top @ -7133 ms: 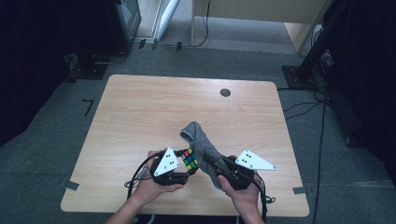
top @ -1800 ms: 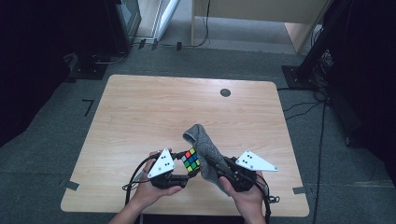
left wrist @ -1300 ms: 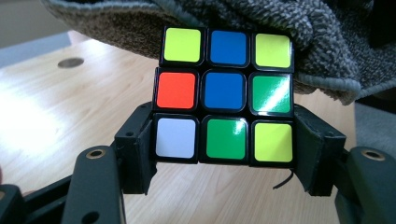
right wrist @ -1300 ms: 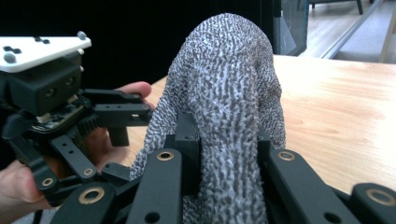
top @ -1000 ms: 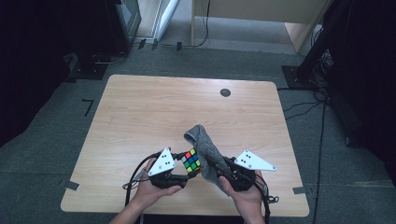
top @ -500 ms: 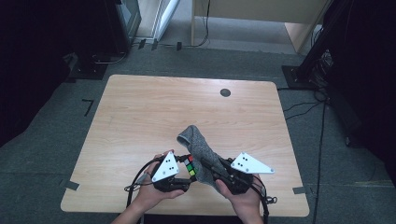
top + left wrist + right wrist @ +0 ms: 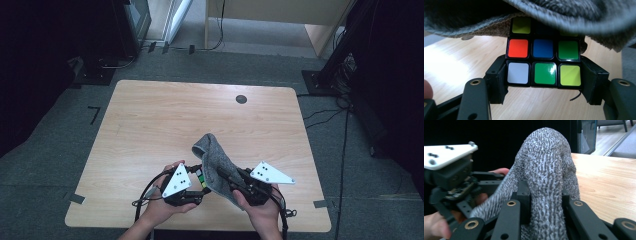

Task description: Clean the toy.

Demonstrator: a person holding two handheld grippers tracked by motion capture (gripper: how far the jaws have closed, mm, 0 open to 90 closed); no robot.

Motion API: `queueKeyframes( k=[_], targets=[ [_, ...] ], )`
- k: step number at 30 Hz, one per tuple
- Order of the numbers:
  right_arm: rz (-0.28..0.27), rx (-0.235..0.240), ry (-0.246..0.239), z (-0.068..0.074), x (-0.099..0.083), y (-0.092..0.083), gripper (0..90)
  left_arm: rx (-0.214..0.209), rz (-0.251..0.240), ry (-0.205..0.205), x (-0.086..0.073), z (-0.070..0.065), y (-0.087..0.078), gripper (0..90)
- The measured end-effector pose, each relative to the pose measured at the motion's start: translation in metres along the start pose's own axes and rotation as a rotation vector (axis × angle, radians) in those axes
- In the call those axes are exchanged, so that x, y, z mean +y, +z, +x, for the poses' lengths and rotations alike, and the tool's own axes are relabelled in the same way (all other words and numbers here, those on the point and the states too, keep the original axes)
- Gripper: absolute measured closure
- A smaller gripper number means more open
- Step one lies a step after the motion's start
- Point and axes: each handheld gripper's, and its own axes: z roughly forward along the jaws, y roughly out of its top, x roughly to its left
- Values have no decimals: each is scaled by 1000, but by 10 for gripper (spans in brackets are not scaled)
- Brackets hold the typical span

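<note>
A scrambled colour cube sits clamped between the black jaws of my left gripper, which is shut on its lowest row. In the high view the cube peeks out beside the left gripper near the table's front edge. A grey knitted cloth is pinched in my right gripper, shut on it, and bulges up above the jaws. The cloth drapes over the cube's top, and its edge hangs just above the upper row. The right gripper is close to the right of the cube.
The wooden table has a small dark round cap near its far edge. Grey carpet surrounds it, with dark furniture and cables at the back and right. A person's hands hold both grippers at the front edge.
The cloth has shifted left and now covers more of the cube, which showed more of its coloured face a second ago. Both hands stay near the front edge.
</note>
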Motion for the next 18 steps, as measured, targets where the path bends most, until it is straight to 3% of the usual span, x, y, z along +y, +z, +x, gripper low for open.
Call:
queueKeyframes(
  k=[3, 4, 7, 9, 10, 11, 13, 16, 18],
  targets=[
    [45, -84, -10, -8, -6, 1, 739, -3, 12, 2, 0, -1, 2, 347],
    [39, -85, -28, -6, -6, 0, 739, 8, 26, 13, 0, -2, 3, 347],
    [33, -88, -181, 13, -1, 1, 735, 55, 73, 18, 0, -4, 8, 348],
    [69, -76, -311, 28, -1, 6, 734, 77, 109, 16, 2, -7, 11, 348],
    [97, -98, -402, 36, -6, 12, 734, 92, 129, 25, 3, -9, 12, 347],
    [119, -117, -458, 39, -11, 17, 736, 105, 151, 39, 3, -10, 13, 348],
    [139, -138, -529, 39, -19, 23, 740, 140, 188, 62, 3, -12, 15, 348],
    [128, -124, -494, 29, -19, 23, 749, 130, 194, 55, 3, -13, 16, 349],
    [115, -161, -463, 20, -16, 21, 748, 123, 195, 52, 3, -13, 17, 348]
  ],
)
